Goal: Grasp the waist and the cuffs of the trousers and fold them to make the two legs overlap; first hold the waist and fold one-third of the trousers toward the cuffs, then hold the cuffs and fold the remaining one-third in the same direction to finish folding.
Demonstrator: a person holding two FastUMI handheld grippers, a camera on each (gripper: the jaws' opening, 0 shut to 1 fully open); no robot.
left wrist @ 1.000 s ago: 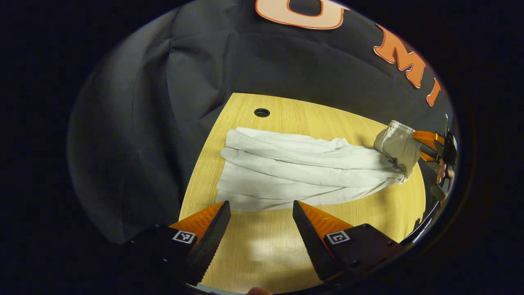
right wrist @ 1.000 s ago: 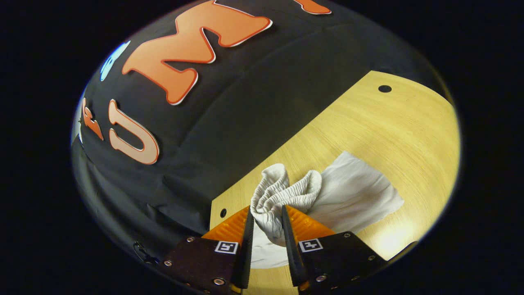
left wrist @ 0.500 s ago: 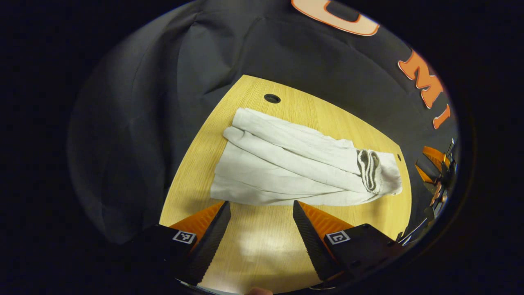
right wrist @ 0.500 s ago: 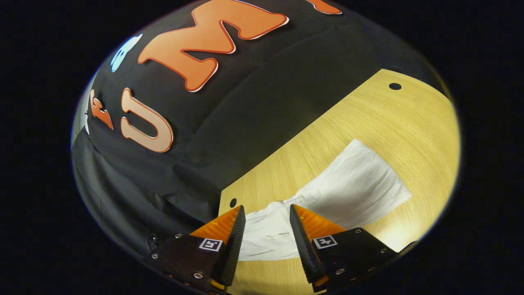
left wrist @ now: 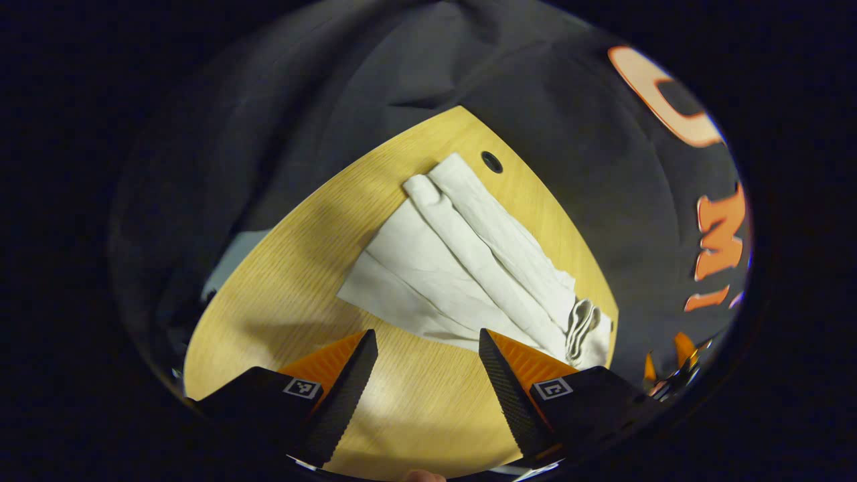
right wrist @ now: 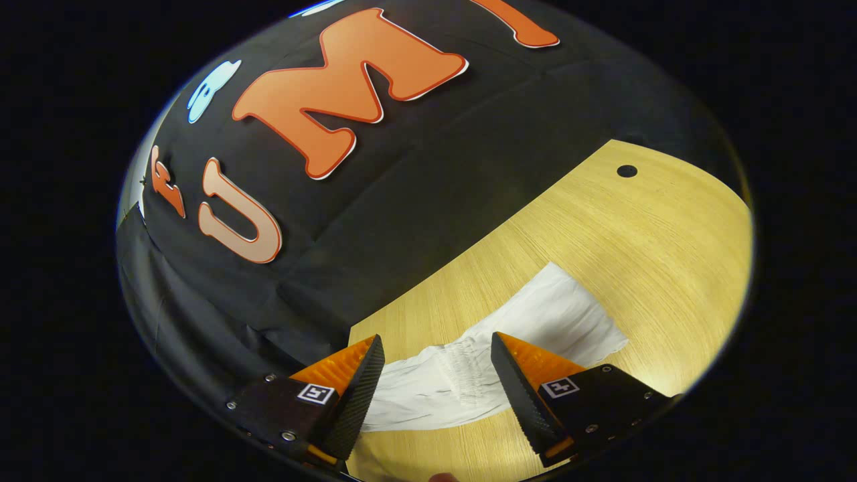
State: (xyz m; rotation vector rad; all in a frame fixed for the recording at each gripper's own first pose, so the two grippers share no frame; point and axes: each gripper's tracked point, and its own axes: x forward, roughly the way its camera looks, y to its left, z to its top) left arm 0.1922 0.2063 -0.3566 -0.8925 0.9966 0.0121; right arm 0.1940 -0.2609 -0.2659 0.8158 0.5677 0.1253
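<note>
White trousers (left wrist: 469, 268) lie on the wooden desk (left wrist: 281, 301), elastic waist (right wrist: 465, 371) folded over the legs. Both the left gripper (left wrist: 428, 375) and right gripper (right wrist: 435, 378) hover, fingers apart and empty. Next, pinch both cuff (left wrist: 435, 181) layers squarely together.

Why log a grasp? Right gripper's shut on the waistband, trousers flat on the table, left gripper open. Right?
Not shut: in the right gripper view the right gripper is open, waistband lying loose between its fingers. Trousers flat on the table, left gripper open.
</note>
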